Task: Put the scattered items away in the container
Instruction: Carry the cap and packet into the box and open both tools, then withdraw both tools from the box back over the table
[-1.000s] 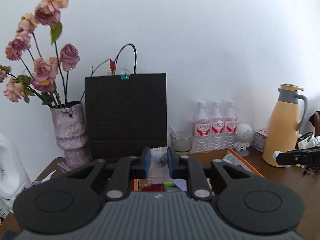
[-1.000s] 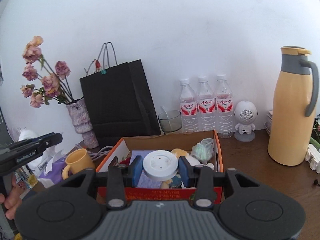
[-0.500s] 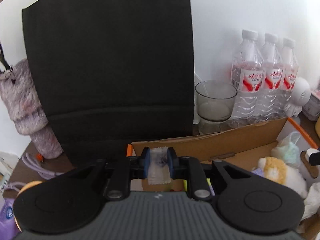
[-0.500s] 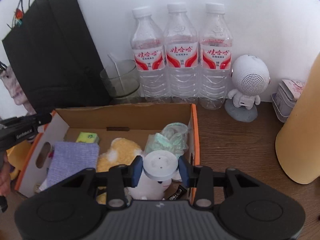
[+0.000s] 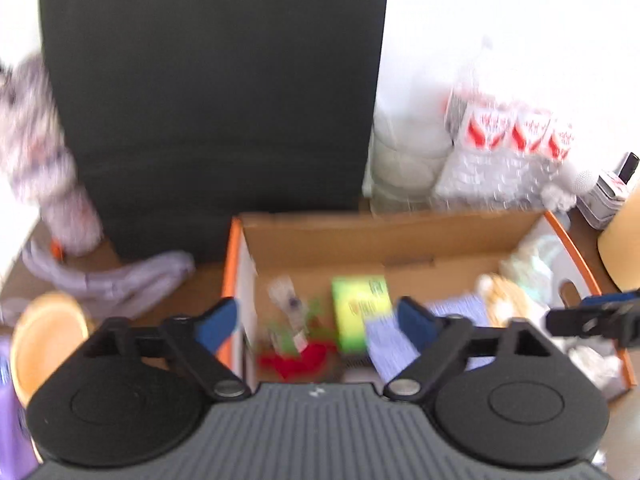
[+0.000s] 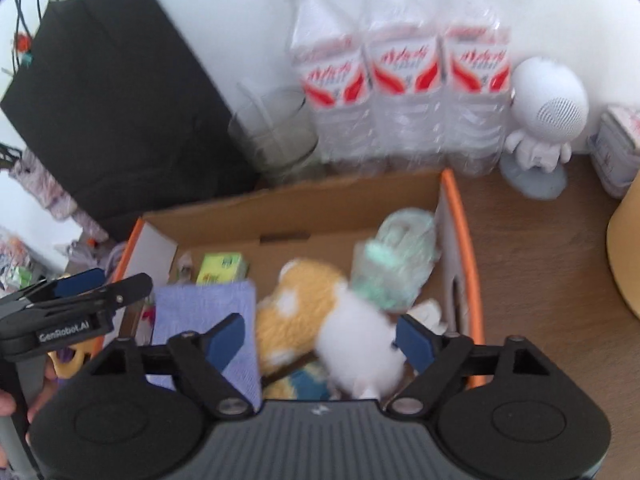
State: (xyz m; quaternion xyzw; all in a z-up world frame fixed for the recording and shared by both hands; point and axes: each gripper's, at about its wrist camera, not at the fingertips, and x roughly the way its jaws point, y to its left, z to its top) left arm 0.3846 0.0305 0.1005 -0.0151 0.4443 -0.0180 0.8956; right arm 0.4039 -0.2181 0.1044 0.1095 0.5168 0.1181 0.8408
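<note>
An orange-edged cardboard box (image 5: 400,236) (image 6: 304,208) holds a green pack (image 5: 360,312), a purple cloth (image 6: 208,312), a yellow plush (image 6: 296,304), a mint item in plastic (image 6: 396,256) and red bits (image 5: 296,360). My left gripper (image 5: 316,322) is open above the box's left end; a small clear packet (image 5: 286,300) lies blurred below it. My right gripper (image 6: 320,338) is open over the box's right part; a white round item (image 6: 360,348) is blurred between the jaws, apart from both pads.
A black paper bag (image 5: 212,80) stands behind the box, with a glass (image 6: 276,136), three water bottles (image 6: 400,72) and a white robot figure (image 6: 548,120) beside it. An orange cup (image 5: 48,332) and a vase (image 5: 48,168) stand at left. A yellow jug (image 6: 628,256) stands at right.
Both grippers opened. The clear packet dropped from the left gripper into the box and the white round item came free of the right. Both views tilted further down over the box.
</note>
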